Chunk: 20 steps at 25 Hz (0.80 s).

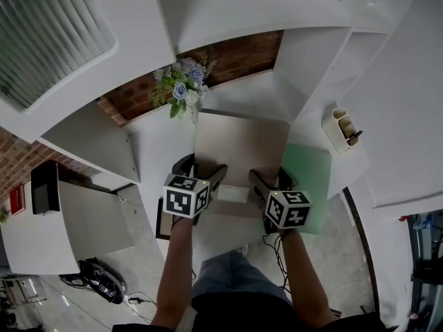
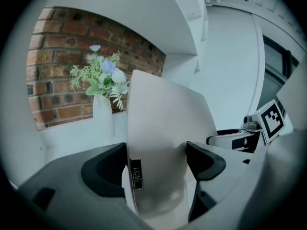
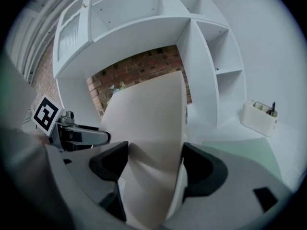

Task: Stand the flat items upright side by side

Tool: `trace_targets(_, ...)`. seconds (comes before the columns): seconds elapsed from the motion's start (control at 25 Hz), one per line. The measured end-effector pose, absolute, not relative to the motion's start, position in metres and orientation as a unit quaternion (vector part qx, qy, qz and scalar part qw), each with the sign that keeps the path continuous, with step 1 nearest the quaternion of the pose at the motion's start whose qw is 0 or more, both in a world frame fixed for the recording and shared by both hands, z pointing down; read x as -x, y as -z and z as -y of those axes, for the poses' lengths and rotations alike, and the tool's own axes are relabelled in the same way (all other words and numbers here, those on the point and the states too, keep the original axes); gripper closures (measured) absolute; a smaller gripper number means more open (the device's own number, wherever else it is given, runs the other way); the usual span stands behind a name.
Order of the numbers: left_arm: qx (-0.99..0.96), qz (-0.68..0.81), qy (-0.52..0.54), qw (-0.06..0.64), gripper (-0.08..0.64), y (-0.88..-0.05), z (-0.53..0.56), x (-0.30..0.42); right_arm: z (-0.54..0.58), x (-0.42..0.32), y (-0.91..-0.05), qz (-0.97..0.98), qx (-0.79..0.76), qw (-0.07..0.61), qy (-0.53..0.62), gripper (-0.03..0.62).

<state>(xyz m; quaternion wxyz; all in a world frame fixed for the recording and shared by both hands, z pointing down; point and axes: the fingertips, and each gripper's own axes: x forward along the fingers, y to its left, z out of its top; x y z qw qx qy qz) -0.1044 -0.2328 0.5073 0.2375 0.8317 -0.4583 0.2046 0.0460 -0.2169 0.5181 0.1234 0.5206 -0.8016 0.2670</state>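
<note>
As the left tool [image 1: 204,172] and right tool [image 1: 271,180] each pinch the near edge of the beige folder [image 1: 241,146] side by side, its length runs away toward the flowers [image 1: 181,90].

Home-office nook: white desk [image 1: 160,144], white built-in shelving [image 3: 144,13], brick back wall [image 1: 235,57], vase of flowers [image 1: 181,92], pen holder [image 1: 341,128].

The white desk [image 1: 154,140] carries a vase of flowers [image 1: 181,90] at its far left and a white pen holder [image 1: 341,128] far right. A green flat item [image 1: 311,178] lies near right.
</note>
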Motion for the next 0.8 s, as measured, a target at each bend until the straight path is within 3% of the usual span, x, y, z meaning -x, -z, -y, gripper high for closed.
trace_targets(0.8,-0.838,0.537,-0.07,0.064,0.198,-0.476,0.227,0.118,0.226,-0.032,-0.472,0.848,-0.527,0.049,0.008,0.232)
